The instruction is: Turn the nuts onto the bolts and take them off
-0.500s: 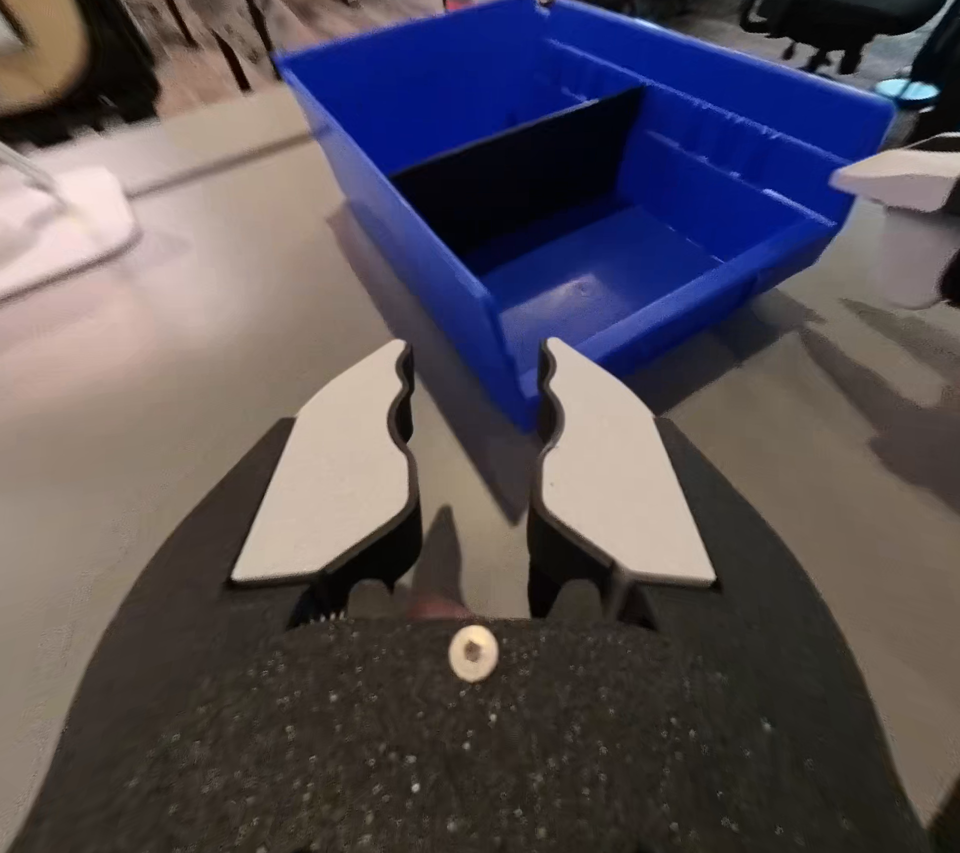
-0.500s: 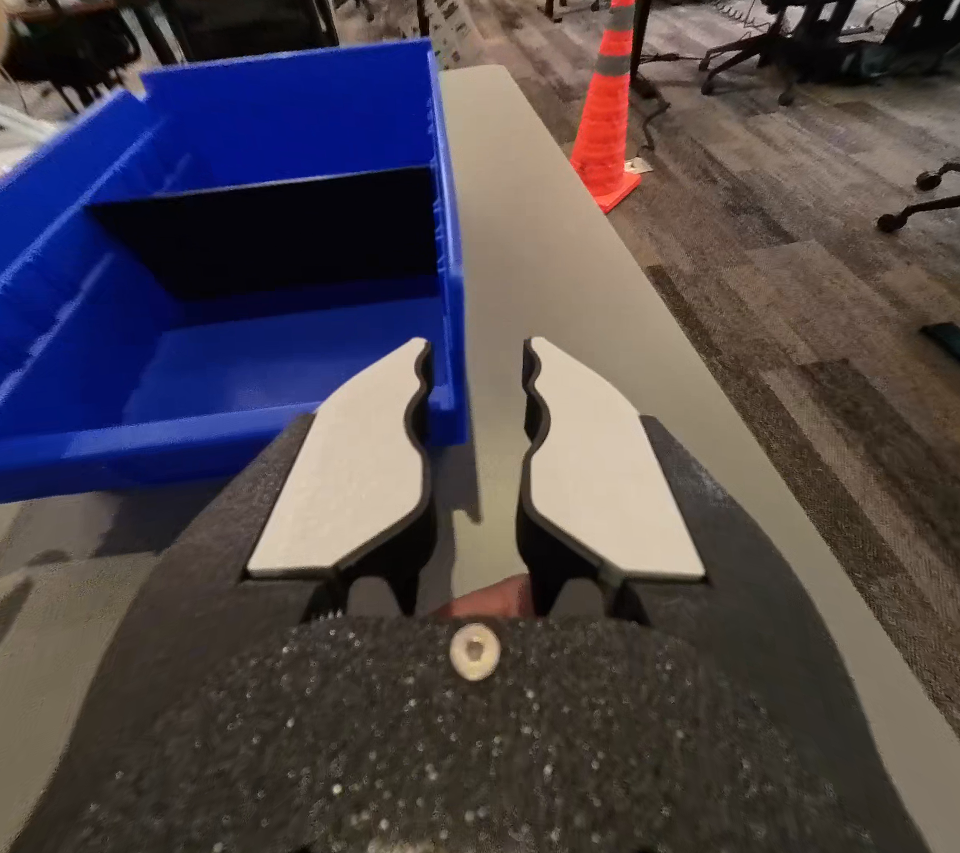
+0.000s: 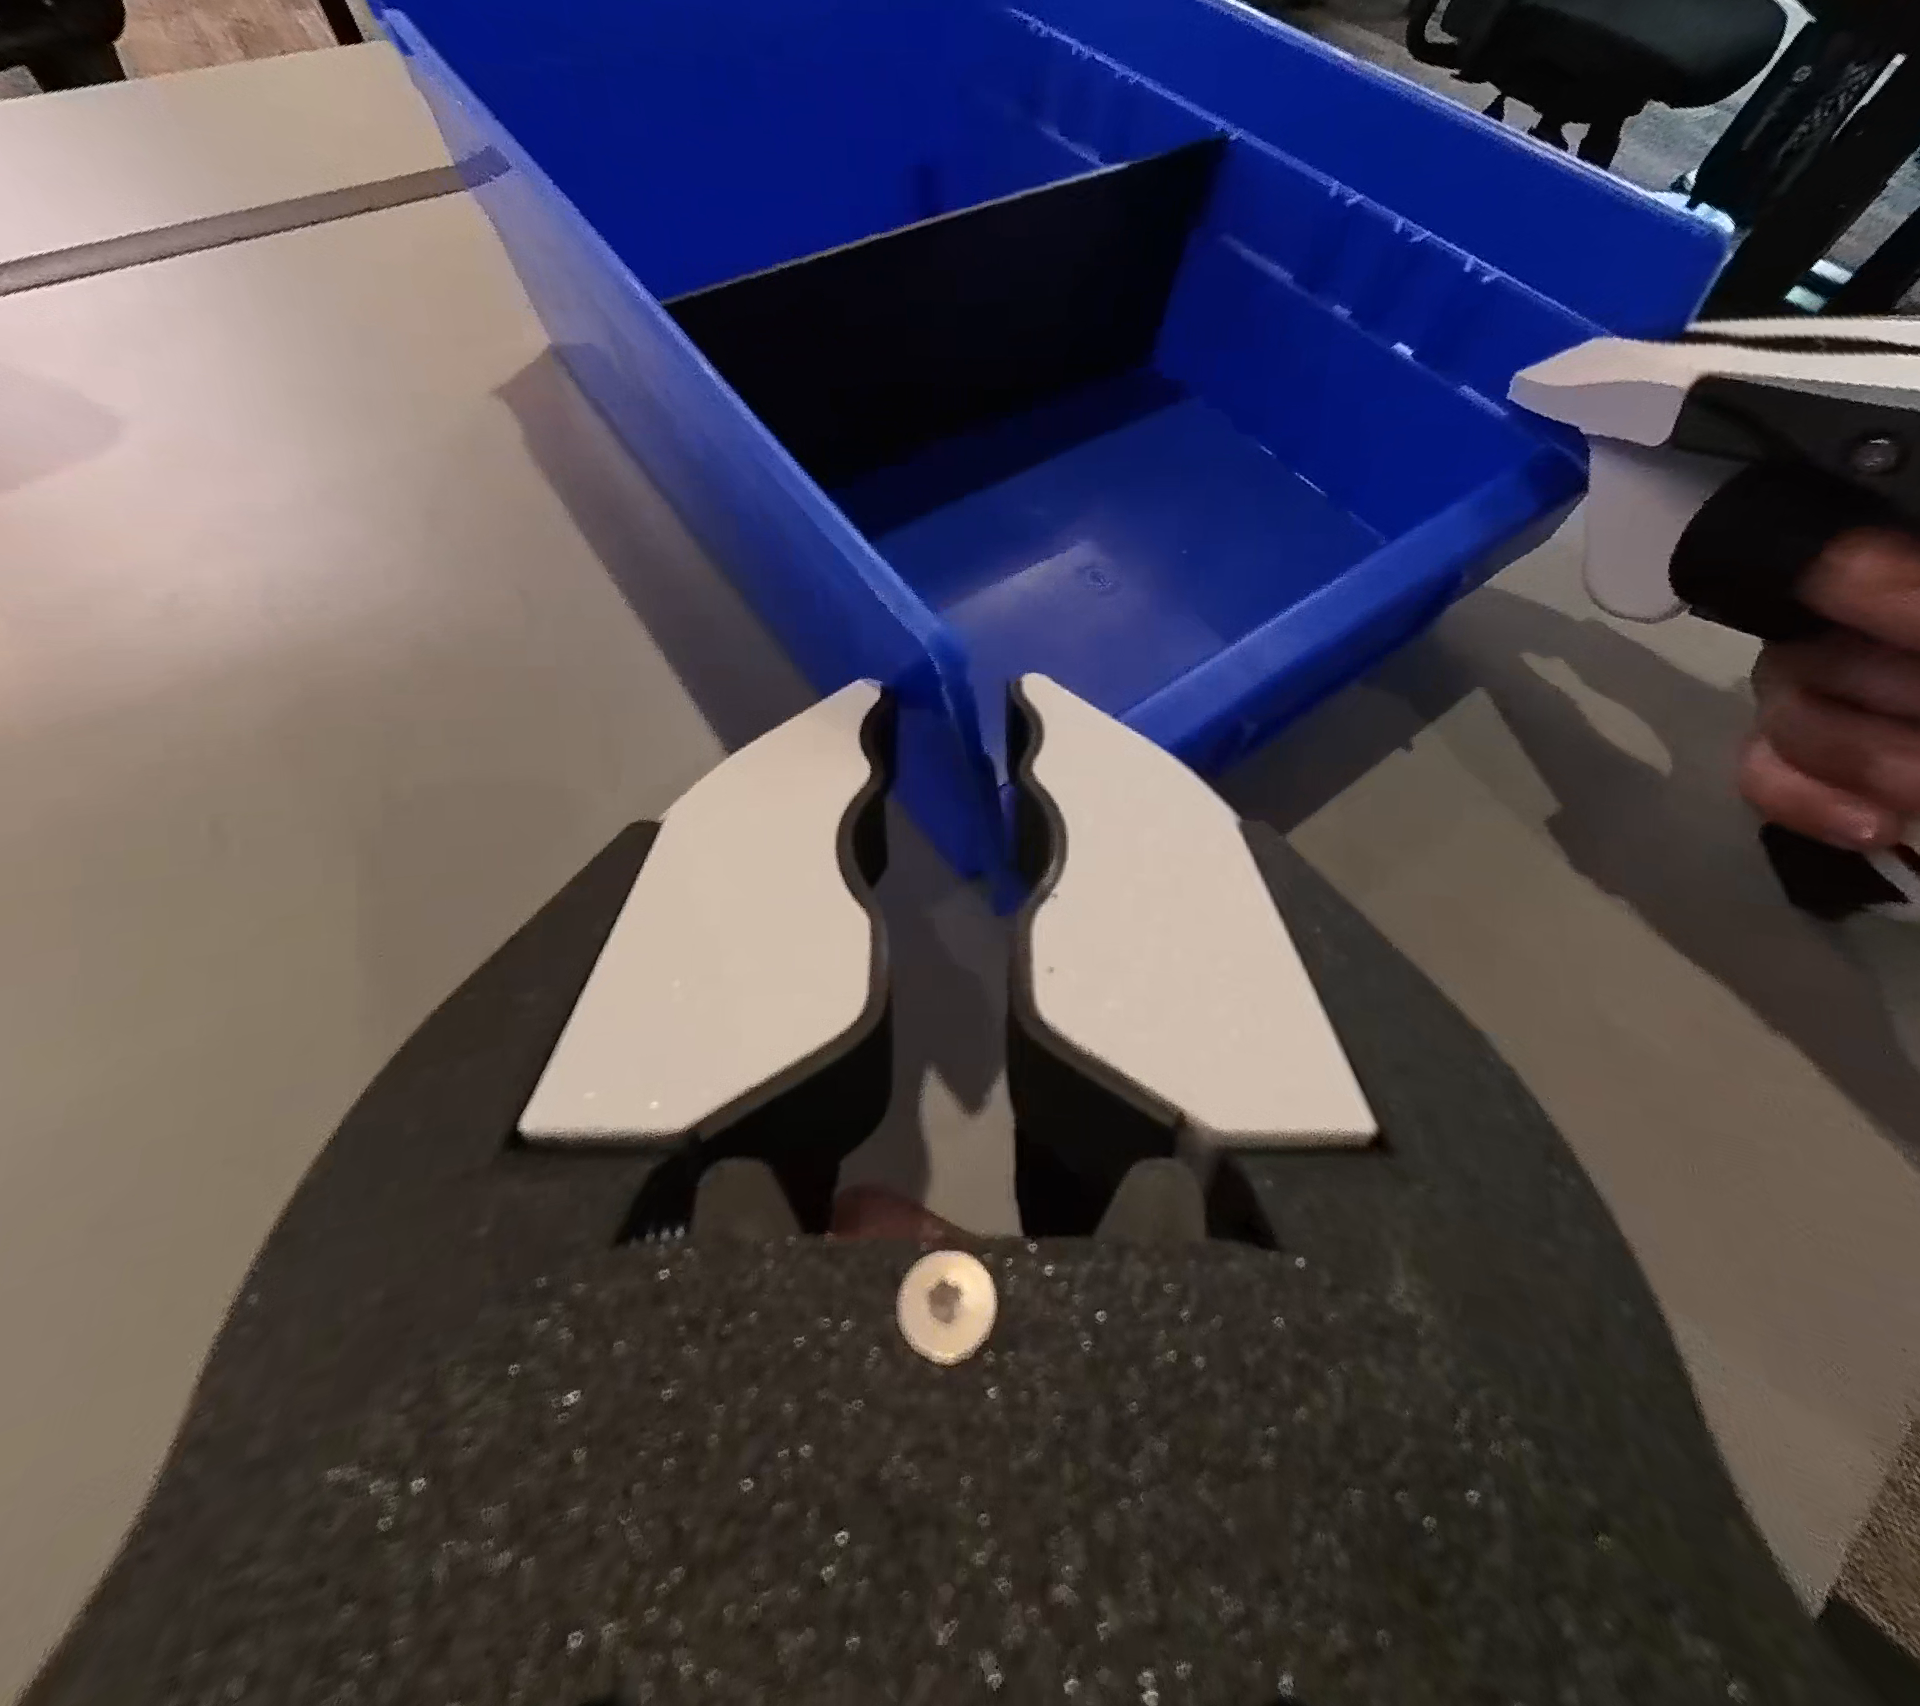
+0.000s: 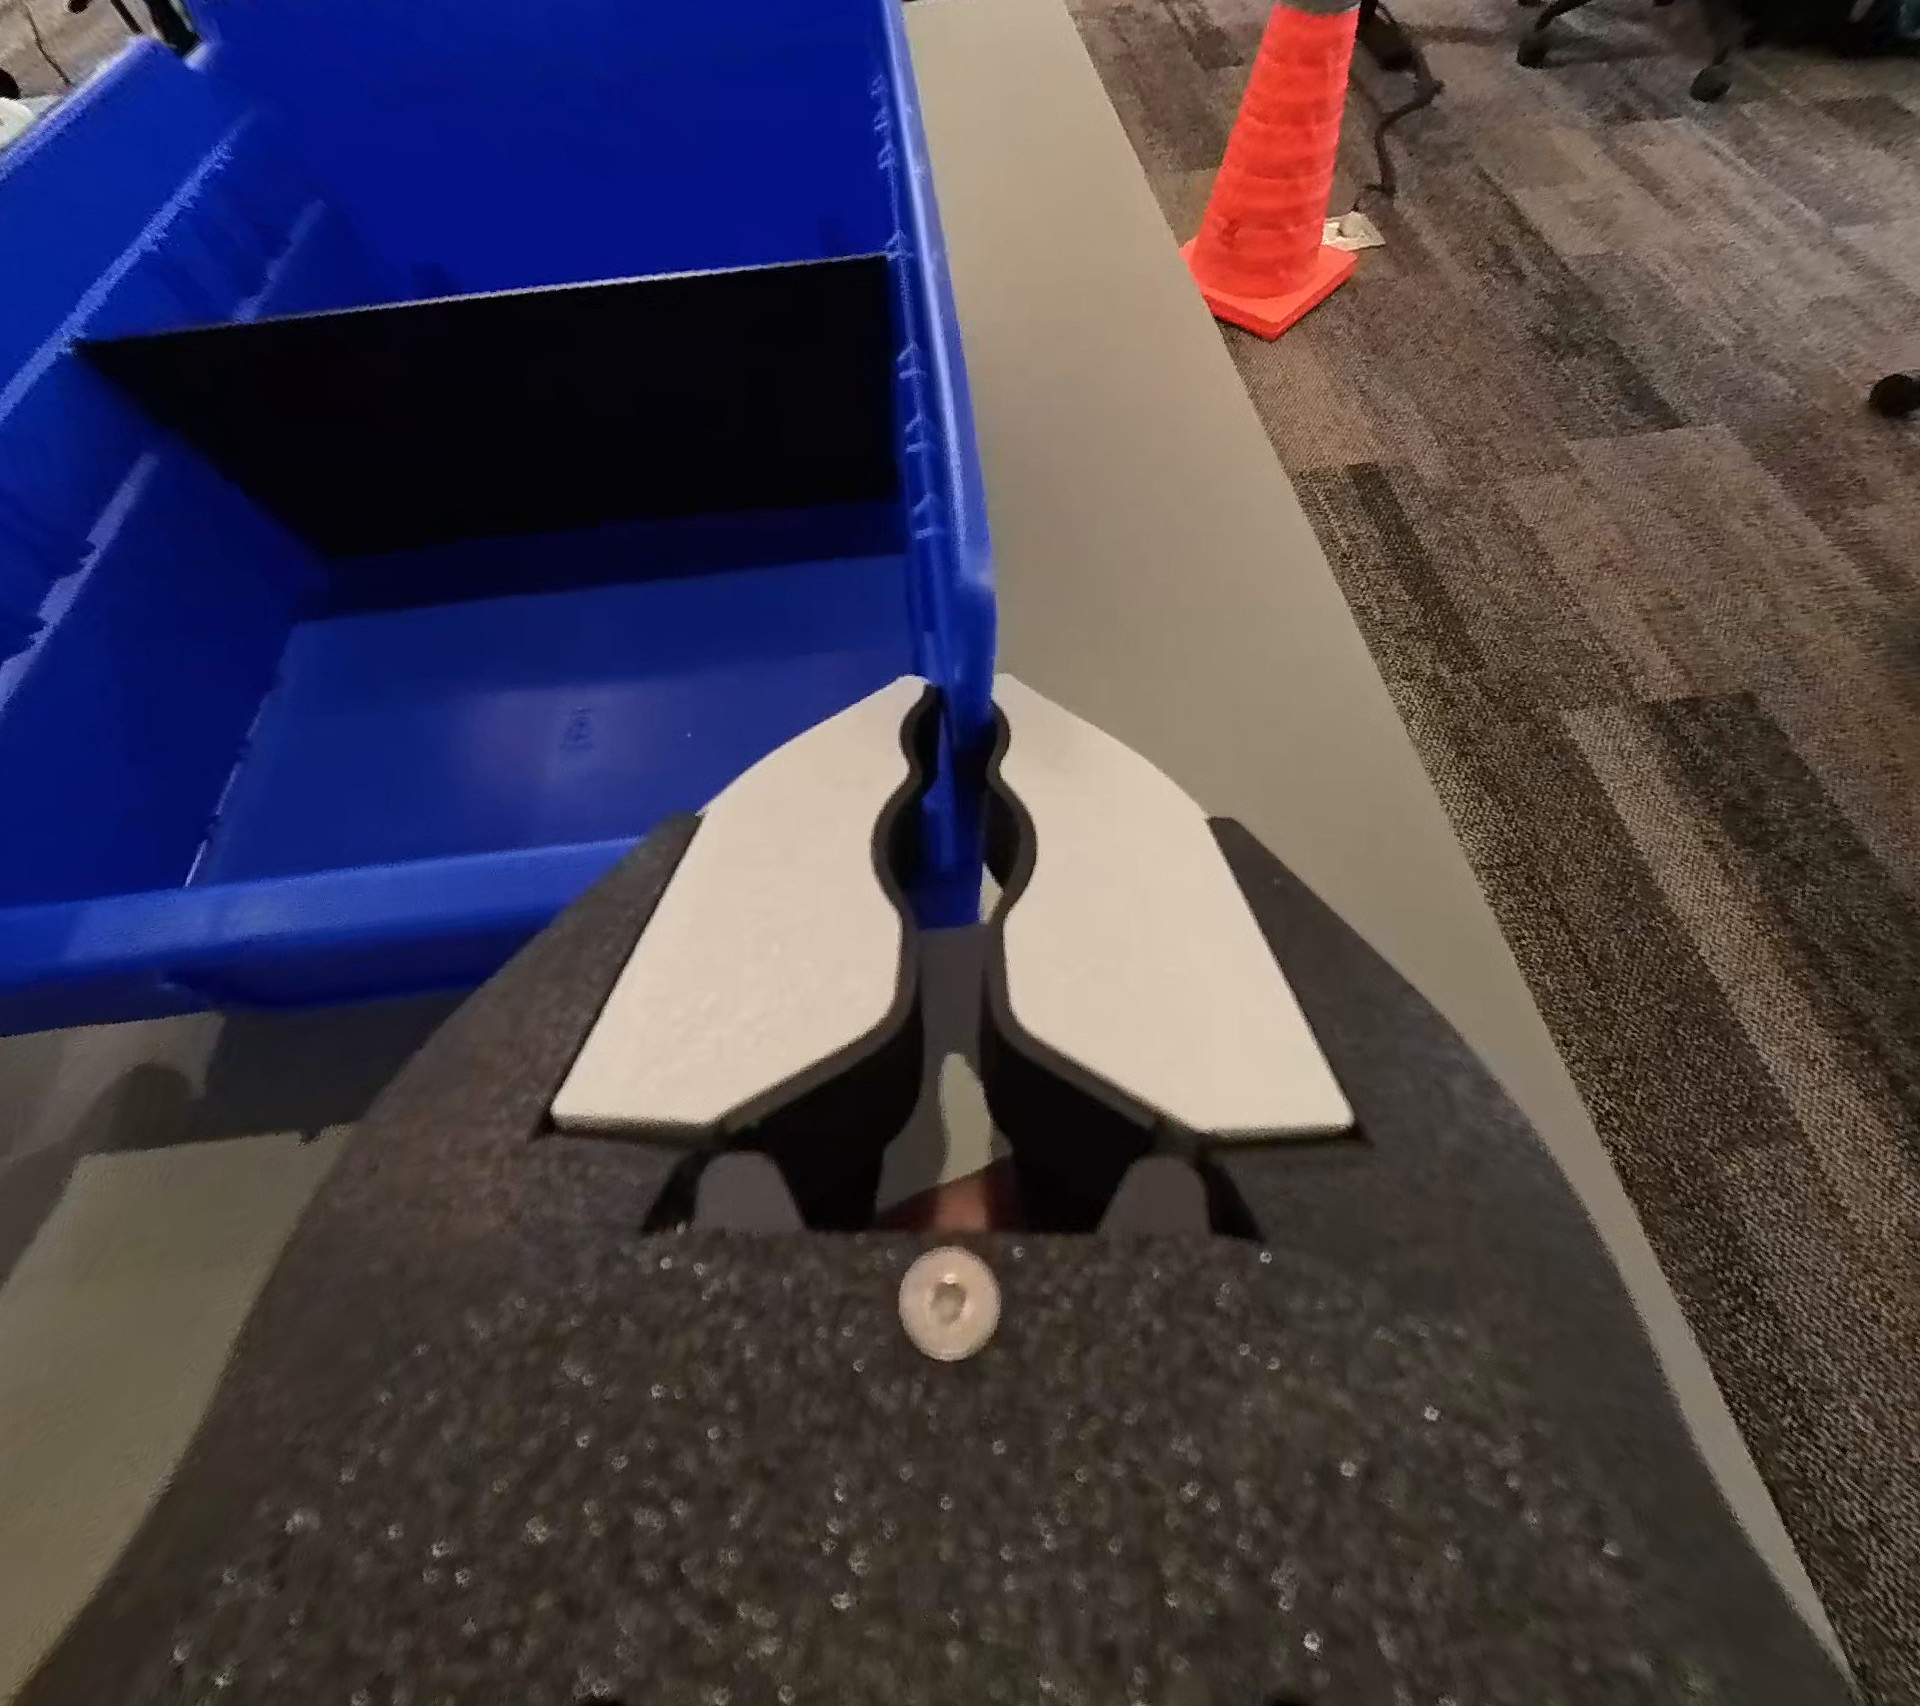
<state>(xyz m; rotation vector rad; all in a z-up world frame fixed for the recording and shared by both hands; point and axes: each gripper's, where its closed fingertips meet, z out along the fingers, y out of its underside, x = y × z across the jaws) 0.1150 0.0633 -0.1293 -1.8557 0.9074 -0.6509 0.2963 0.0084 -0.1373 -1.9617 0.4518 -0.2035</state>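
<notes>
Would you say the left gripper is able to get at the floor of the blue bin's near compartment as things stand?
Probably yes. The left gripper sits at the blue bin near corner, the bin is open-topped, and the near compartment in front of the black divider looks empty. It must first lift over the corner wall between its jaws.

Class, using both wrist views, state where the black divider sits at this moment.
The black divider stands upright across the inside of the blue bin on the grey table, walling off the near compartment; in the right wrist view it lies left of centre, beyond the jaws.
</notes>
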